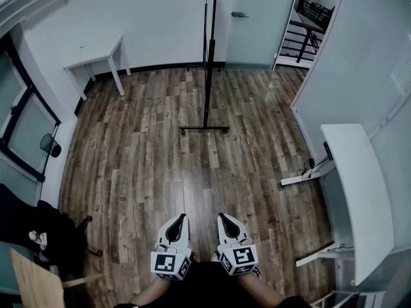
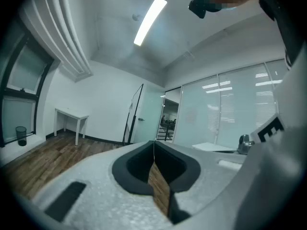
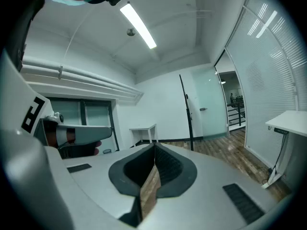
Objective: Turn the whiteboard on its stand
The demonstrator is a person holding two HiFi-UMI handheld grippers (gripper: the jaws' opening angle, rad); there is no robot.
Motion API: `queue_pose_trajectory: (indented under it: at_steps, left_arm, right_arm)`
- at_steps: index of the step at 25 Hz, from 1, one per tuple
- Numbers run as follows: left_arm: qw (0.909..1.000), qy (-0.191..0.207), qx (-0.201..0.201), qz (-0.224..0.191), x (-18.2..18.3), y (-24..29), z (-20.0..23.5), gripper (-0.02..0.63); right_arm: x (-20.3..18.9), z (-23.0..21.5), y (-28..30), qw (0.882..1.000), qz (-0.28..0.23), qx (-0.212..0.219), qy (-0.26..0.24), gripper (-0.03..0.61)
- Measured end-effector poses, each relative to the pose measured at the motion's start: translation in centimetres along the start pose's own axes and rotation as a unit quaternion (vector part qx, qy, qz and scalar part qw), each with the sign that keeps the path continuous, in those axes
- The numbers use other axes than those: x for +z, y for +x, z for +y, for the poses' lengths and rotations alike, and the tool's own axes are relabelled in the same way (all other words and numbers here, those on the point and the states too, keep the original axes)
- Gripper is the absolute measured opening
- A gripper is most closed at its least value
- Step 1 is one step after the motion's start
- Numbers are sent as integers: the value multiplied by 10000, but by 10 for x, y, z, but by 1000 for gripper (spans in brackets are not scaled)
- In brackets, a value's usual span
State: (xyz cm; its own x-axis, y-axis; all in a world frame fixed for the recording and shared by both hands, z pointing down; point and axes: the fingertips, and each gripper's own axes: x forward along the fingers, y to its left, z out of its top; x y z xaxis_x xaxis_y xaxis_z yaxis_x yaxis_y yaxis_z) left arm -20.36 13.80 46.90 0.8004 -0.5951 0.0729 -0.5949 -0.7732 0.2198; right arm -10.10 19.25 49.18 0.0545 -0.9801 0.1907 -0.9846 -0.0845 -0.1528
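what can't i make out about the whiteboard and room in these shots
- whiteboard, head view: seen edge-on, so neither face shows; top cut off by the upper edge.
- Same board, both gripper views: too thin and far for any detail.
- Room past the doorway, head view: too small.
- dark heap, head view: cut by the left edge, too dim to name.

Open wood floor (image 1: 192,172) up to the whiteboard stand (image 1: 205,129); white desk (image 1: 356,191) crowds the right, small table (image 1: 96,55) back-left.
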Motion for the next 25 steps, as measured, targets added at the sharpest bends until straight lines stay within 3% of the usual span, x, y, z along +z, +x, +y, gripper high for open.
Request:
queue_pose_trajectory:
  at_steps: [6, 17, 25]
  left_arm:
    - [9999, 102, -31, -37, 7, -1, 10, 18]
    - [9999, -115, 9, -67, 11, -7, 41, 18]
    - [9996, 39, -262, -3, 10, -17, 73, 18]
  right_arm:
    - [-3, 7, 6, 10000, 18, -31, 33, 14]
    - [5, 29, 24, 9993, -184, -82, 314, 14]
    - [-4, 65, 40, 9994, -225, -153, 191, 14]
